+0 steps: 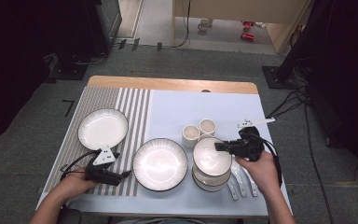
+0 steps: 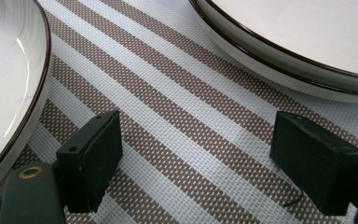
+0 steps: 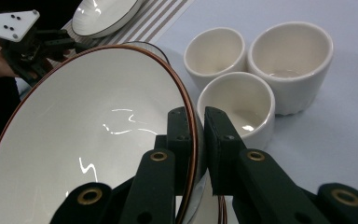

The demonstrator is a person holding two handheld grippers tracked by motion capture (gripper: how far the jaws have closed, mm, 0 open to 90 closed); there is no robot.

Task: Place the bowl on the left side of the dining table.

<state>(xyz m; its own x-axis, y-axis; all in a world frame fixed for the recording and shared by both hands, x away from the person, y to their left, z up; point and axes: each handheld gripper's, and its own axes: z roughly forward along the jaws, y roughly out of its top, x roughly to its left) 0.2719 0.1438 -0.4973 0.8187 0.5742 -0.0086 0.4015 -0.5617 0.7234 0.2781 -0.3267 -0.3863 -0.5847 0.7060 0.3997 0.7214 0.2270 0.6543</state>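
My right gripper [image 1: 220,147] [image 3: 196,135] is shut on the near rim of a white bowl with a dark edge [image 1: 210,156] [image 3: 88,140]. One pad is inside the rim and one outside. The bowl is tilted, on top of a stack of like bowls [image 1: 209,181]. My left gripper [image 1: 125,174] [image 2: 200,158] rests open on the striped mat [image 2: 177,116], with nothing between its jaws. It lies between the left plate [image 1: 102,128] [image 2: 4,84] and the middle plate [image 1: 160,163] [image 2: 298,37].
Three small white cups [image 3: 214,51] [image 3: 289,56] [image 3: 237,107] stand just behind the bowl stack; two of these cups [image 1: 191,135] [image 1: 207,126] are seen from above. White spoons [image 1: 240,179] lie right of the stack. The table's front edge [image 1: 168,212] is close.
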